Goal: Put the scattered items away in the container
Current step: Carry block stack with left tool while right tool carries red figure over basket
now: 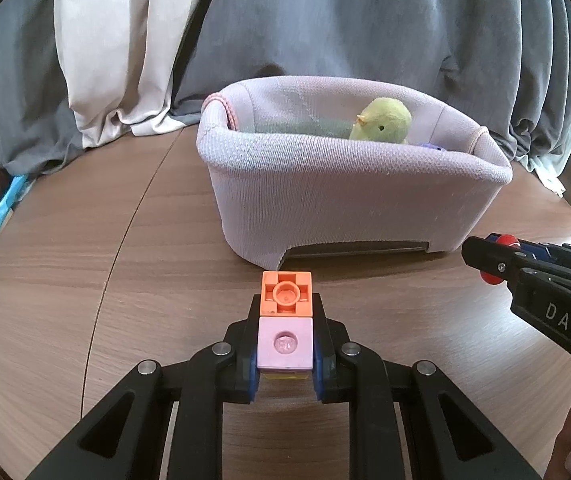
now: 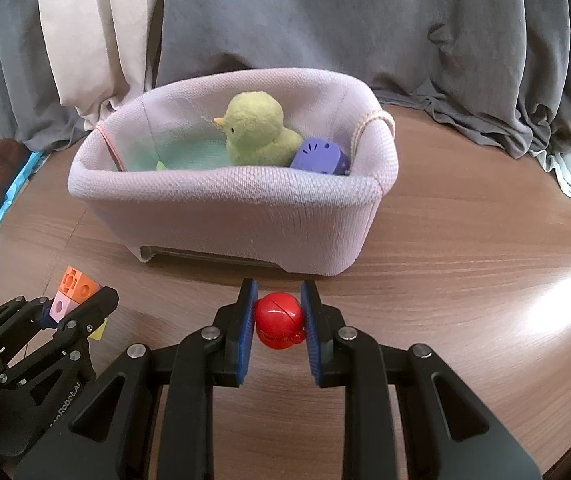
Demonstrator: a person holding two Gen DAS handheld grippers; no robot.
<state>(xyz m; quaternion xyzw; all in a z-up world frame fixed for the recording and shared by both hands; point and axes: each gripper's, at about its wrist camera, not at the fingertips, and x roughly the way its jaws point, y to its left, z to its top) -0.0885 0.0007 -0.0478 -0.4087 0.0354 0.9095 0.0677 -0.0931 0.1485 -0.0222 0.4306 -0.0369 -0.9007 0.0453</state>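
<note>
two grippers hold toys over the round wooden table (image 2: 465, 240), both on the near side of the lilac knitted basket (image 2: 221, 208), which sits toward the table's far edge by the grey curtain (image 2: 325, 20). the left gripper (image 1: 285, 332) has its jaws clamped on a stack of snap-together cubes (image 1: 285, 320): the pink cube sits squarely between the blue pads, the orange cube juts out past the fingertips toward the basket, and a sliver of yellow shows beneath. the right gripper (image 2: 279, 320) has its jaws pressed against both sides of a small red plastic toy (image 2: 279, 320), which sits between the pads near their tips. inside the basket, a green plush chick (image 2: 257, 132) rests against a purple perforated toy (image 2: 319, 156) at the right end.
</note>
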